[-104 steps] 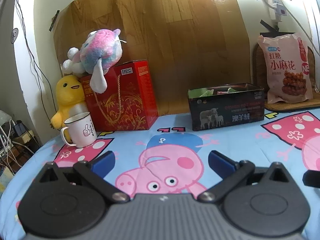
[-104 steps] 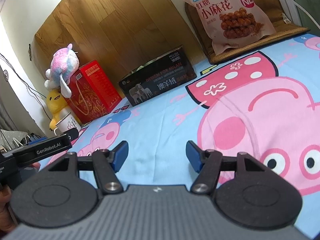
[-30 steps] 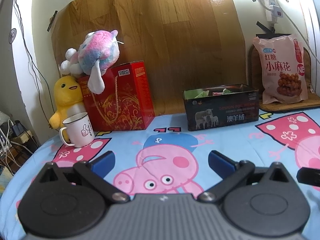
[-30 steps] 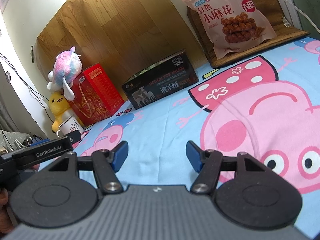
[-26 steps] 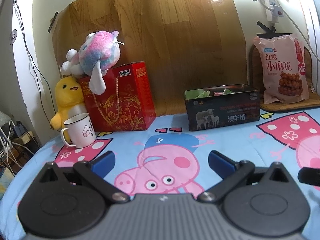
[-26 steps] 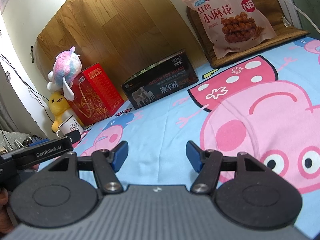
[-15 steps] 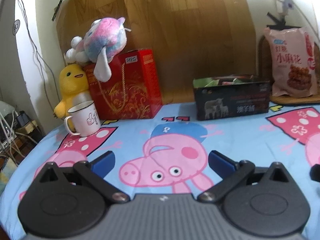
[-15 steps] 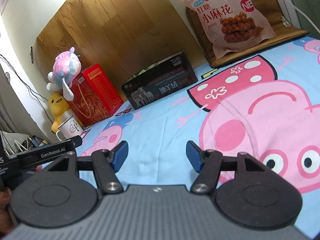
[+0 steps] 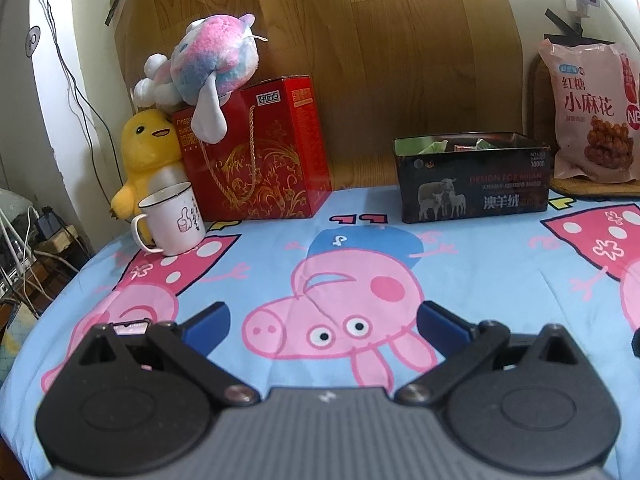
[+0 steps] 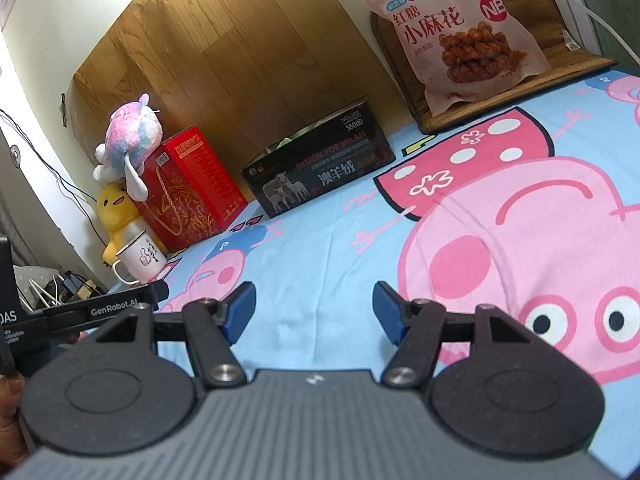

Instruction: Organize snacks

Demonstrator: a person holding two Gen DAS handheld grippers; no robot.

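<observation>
With both grippers' fingers spread and empty, the tin (image 9: 474,178) sits at 1 o'clock from the left gripper (image 9: 322,322), the snack bag (image 10: 460,28) at 1 o'clock from the right gripper (image 10: 314,312).

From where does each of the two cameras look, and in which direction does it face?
Left wrist: on the left gripper, facing the red box and black tin; only its open jaws show.
Right wrist: on the right gripper, facing the tin and snack bag; the left gripper's body and part of a hand show.
Both see the mug, toys and blue cloth.
</observation>
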